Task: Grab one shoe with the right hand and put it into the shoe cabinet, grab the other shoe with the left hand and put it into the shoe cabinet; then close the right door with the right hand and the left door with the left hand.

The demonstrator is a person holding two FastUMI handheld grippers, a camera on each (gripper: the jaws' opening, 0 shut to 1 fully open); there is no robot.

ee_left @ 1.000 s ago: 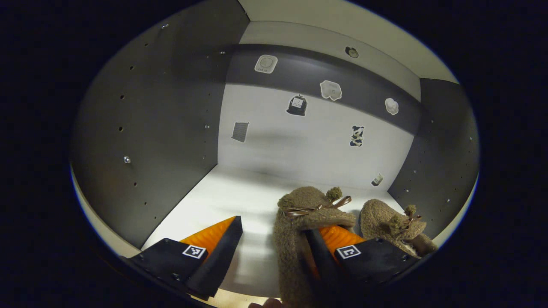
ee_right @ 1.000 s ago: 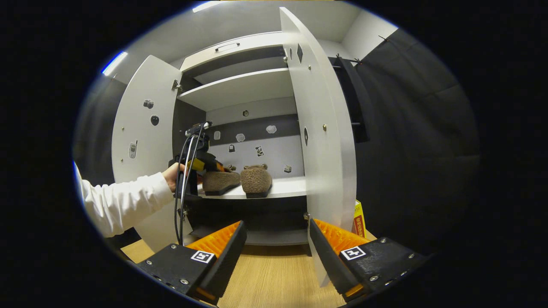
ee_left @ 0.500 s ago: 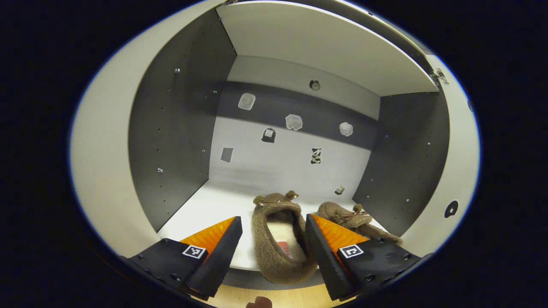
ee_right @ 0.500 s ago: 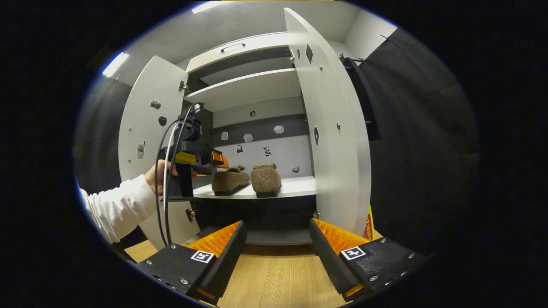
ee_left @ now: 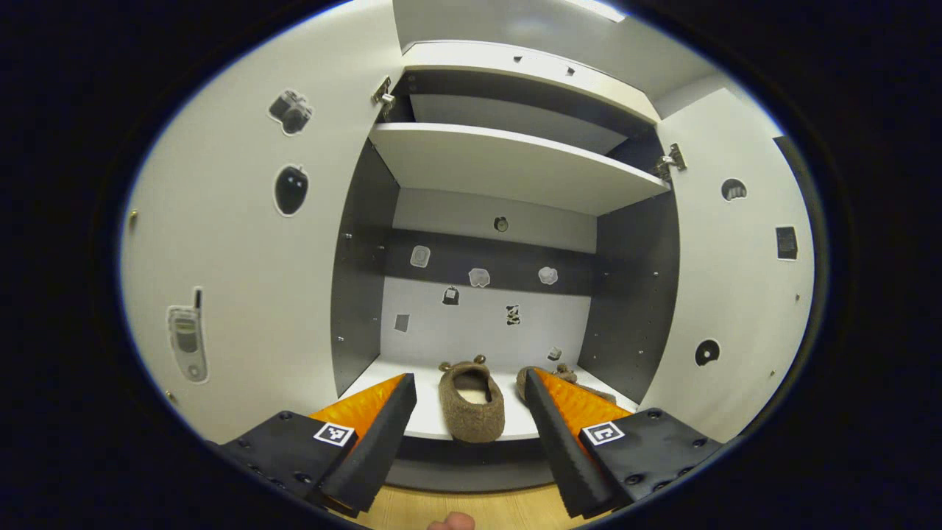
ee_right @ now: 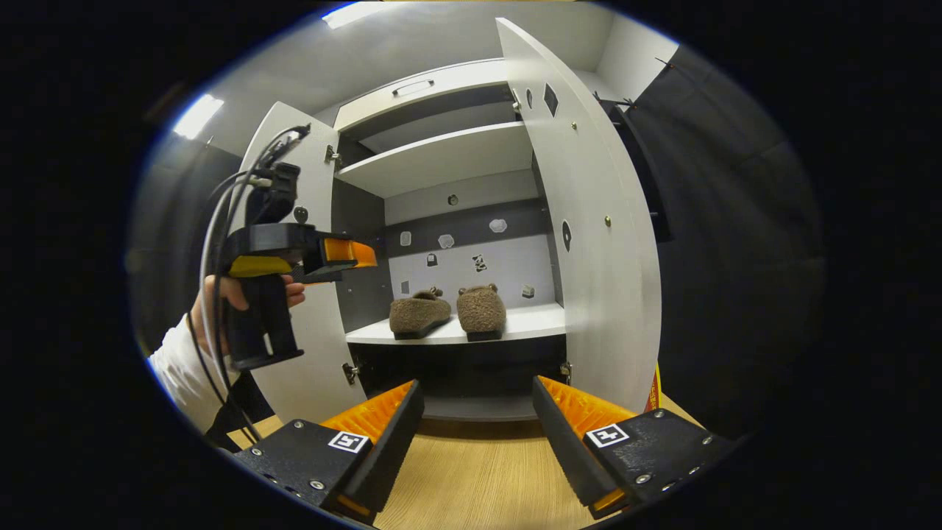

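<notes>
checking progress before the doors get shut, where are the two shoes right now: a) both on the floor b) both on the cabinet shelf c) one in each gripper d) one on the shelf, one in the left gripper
b: both shoes sit side by side on the cabinet shelf, and the left gripper and the right gripper are both open and hold nothing.

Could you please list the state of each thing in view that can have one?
Left door: swung open.
Right door: swung open.
Left shoe: resting on the shelf, free.
Right shoe: resting on the shelf beside it, free.
Left claw: open, empty.
Right claw: open, empty.
</notes>
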